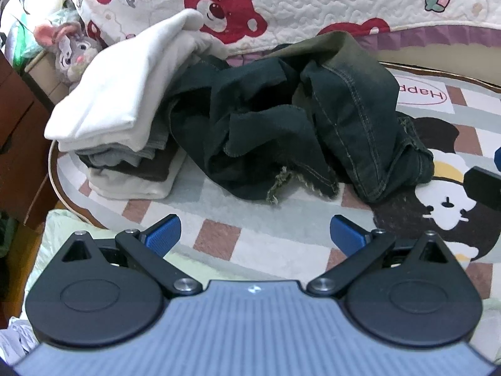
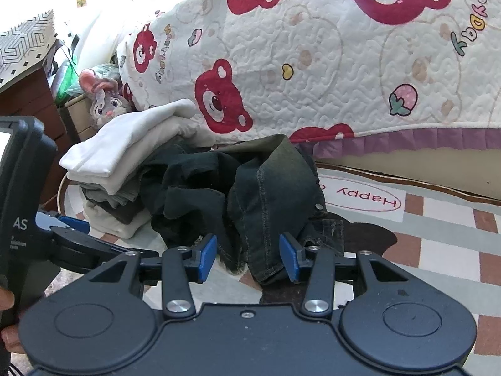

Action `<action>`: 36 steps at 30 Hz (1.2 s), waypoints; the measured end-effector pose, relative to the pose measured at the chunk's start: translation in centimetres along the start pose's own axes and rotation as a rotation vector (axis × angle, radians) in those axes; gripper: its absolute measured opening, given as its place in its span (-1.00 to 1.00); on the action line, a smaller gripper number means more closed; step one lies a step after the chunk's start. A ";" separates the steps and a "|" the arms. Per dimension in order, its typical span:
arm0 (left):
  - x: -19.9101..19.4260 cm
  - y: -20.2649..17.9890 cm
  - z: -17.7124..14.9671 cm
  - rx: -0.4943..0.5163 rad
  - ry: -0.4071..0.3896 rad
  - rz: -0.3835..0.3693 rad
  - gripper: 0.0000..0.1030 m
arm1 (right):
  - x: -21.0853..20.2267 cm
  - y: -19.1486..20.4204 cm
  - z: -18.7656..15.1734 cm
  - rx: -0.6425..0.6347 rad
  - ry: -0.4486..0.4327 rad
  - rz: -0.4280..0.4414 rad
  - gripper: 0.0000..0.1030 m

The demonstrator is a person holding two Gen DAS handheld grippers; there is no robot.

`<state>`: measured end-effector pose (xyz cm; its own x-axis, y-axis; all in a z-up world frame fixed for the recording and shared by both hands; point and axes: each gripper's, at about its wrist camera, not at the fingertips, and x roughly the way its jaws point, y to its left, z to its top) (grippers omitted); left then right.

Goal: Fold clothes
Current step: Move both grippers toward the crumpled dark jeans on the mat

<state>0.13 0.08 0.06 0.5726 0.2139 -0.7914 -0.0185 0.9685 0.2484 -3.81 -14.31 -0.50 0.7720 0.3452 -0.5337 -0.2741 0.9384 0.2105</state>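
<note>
"Happy" on rug (image 2: 444, 219); "AS" on left hand-held gripper (image 2: 18, 188)

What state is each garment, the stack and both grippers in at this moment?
Jeans: crumpled heap on the rug, unfolded.
Stack: folded clothes piled left of the jeans.
Left gripper: open wide, empty, above the rug.
Right gripper: partly open, denim between its pads, grip unclear.
</note>
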 end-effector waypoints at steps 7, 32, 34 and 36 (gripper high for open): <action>-1.3 0.4 1.9 0.002 -0.062 0.008 1.00 | -0.4 0.3 0.8 -0.032 -0.028 0.012 0.07; -1.7 4.3 3.6 -0.086 -0.094 -0.096 1.00 | -0.8 -2.4 2.0 0.000 0.003 -0.051 0.18; -1.5 4.7 3.7 -0.086 -0.091 -0.082 1.00 | -0.9 -2.8 2.1 0.009 0.004 -0.063 0.18; -1.2 5.0 3.7 -0.090 -0.084 -0.073 1.00 | -1.1 -3.3 2.3 0.021 -0.002 -0.061 0.18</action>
<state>2.40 4.17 4.35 0.6415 0.1348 -0.7552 -0.0454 0.9894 0.1381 -2.44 -17.83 1.28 0.7881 0.2870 -0.5446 -0.2141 0.9572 0.1946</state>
